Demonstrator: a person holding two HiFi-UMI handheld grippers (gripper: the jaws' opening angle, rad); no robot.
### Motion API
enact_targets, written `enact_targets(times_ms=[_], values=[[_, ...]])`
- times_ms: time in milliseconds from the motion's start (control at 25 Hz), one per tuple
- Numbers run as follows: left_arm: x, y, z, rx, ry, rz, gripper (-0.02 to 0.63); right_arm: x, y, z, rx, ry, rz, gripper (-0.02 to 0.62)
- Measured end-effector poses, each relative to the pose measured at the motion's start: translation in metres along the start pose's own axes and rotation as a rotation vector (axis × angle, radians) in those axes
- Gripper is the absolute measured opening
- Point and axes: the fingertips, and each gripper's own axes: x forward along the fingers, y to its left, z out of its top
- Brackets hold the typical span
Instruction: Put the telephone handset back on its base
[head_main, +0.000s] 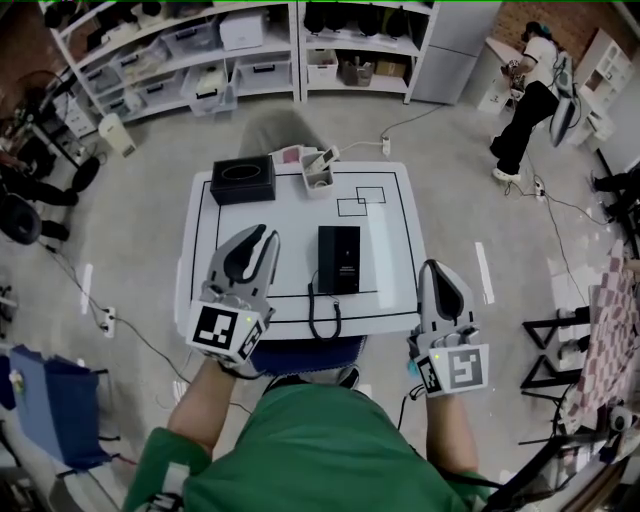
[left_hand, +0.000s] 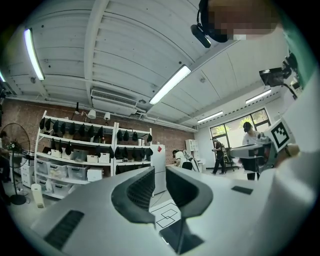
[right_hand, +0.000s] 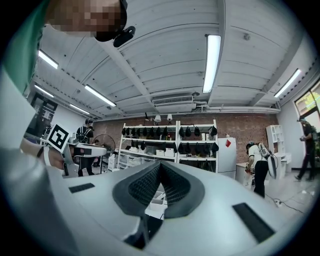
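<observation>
The black telephone (head_main: 338, 258) lies flat in the middle of the white table (head_main: 390, 210), and its handset appears to rest on the base. The coiled cord (head_main: 322, 315) loops over the table's front edge. My left gripper (head_main: 266, 236) hovers over the table just left of the phone, shut with nothing in it. In the left gripper view the left gripper (left_hand: 160, 175) points over the phone's dark body (left_hand: 181, 236). Beyond the table's right front corner, my right gripper (head_main: 435, 268) is shut and empty. The right gripper view shows its pads (right_hand: 172, 187) pressed together.
A black box (head_main: 242, 178) and a small white holder (head_main: 318, 172) stand along the table's far edge. Black outlines (head_main: 360, 200) are drawn on the tabletop. Shelving (head_main: 180, 50) lines the back wall. A person (head_main: 530, 95) stands far right, and cables run across the floor.
</observation>
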Motion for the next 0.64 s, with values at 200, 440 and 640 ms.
enact_targets(times_ms=[200,440,640], values=[[0.006,0.002,-0.011,-0.027,0.02,-0.014,0.083,0.004,0.0,-0.006,0.006,0.013,-0.005,0.02],[0.012,0.004,-0.02,-0.039,0.043,-0.027,0.083,0.006,-0.002,-0.009,0.018,0.024,-0.015,0.02],[0.015,0.007,-0.025,-0.05,0.049,-0.038,0.083,0.009,-0.001,-0.011,0.016,0.024,-0.028,0.02]])
